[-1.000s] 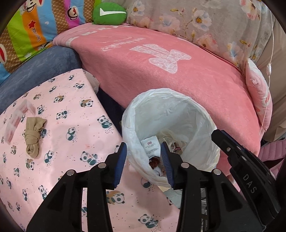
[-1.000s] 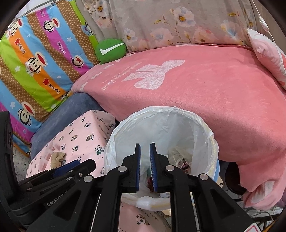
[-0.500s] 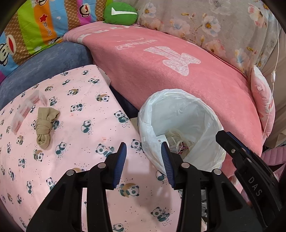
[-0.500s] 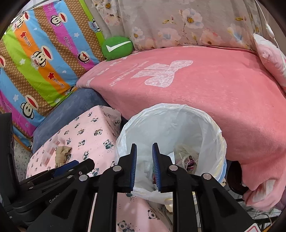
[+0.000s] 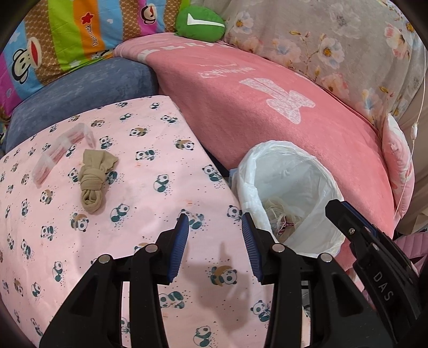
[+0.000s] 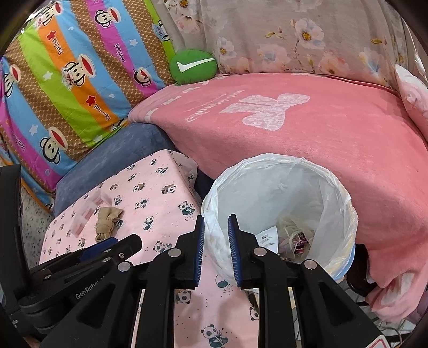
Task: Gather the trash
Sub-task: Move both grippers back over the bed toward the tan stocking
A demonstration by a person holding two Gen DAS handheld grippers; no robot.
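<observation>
A bin lined with a white bag [image 5: 289, 171] [image 6: 270, 182] stands beside the panda-print table [image 5: 149, 166] [image 6: 149, 192] and holds scraps of trash [image 5: 281, 214] [image 6: 291, 235]. A knotted beige stocking [image 5: 93, 182] [image 6: 108, 222] and a clear plastic wrapper [image 5: 61, 150] [image 6: 85, 214] lie on the table's far left. My left gripper [image 5: 215, 227] is open and empty over the table's right edge, next to the bin. My right gripper [image 6: 216, 230] is open with a narrower gap, empty, at the bin's near left rim.
A pink blanket [image 5: 267, 101] covers the sofa behind the bin. A blue cushion [image 5: 80, 91], a striped monkey-print pillow [image 6: 67, 80] and a green pillow [image 5: 200, 24] lie at the back left. A pink pillow [image 5: 398, 166] sits at the right.
Both grippers have drawn back and left from above the bin toward the table. My right gripper's jaws have opened from nearly shut. The stocking and wrapper now show more fully.
</observation>
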